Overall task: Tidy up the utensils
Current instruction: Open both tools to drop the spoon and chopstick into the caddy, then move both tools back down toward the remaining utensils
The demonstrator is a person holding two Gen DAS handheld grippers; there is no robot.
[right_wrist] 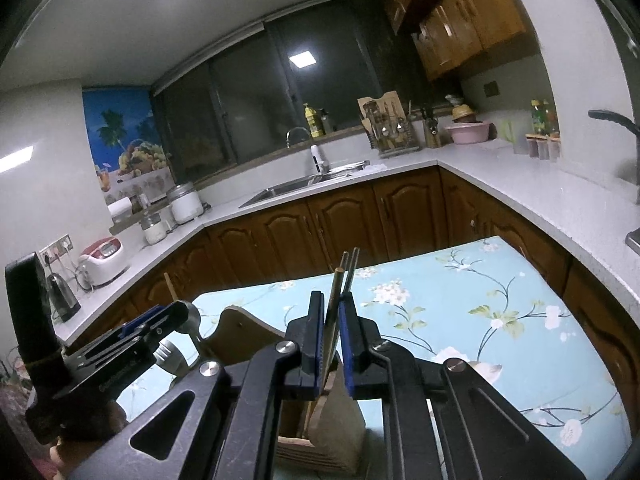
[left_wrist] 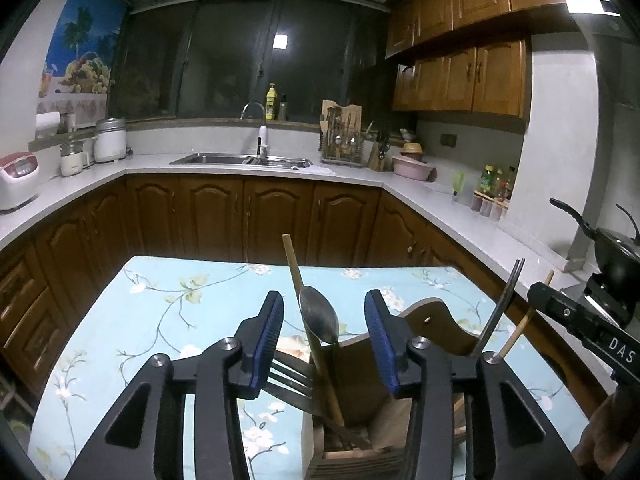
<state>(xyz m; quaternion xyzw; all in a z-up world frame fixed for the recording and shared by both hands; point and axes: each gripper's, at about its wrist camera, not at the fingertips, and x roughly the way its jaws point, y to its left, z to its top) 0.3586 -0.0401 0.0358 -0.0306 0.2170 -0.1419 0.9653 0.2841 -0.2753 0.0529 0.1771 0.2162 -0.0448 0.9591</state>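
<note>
A wooden utensil holder (left_wrist: 360, 412) stands on the floral tablecloth, right below both grippers; it also shows in the right wrist view (right_wrist: 332, 432). In it stand a metal spoon (left_wrist: 320, 316), a wooden chopstick (left_wrist: 298, 280) and a fork (left_wrist: 288, 380) with tines up. My left gripper (left_wrist: 324, 338) is open, its blue pads either side of the spoon without touching it. My right gripper (right_wrist: 331, 326) is shut on a metal fork (right_wrist: 350, 272) and a chopstick (right_wrist: 335, 292), held upright over the holder. This fork (left_wrist: 502, 304) and chopstick (left_wrist: 528, 320) show at the right of the left wrist view.
The table (left_wrist: 160, 312) carries a light blue floral cloth (right_wrist: 500, 320). Beyond its far edge run brown kitchen cabinets, a white counter, a sink (left_wrist: 240, 159) and a utensil rack (left_wrist: 342, 140). A black pan (left_wrist: 612, 248) sits at the right.
</note>
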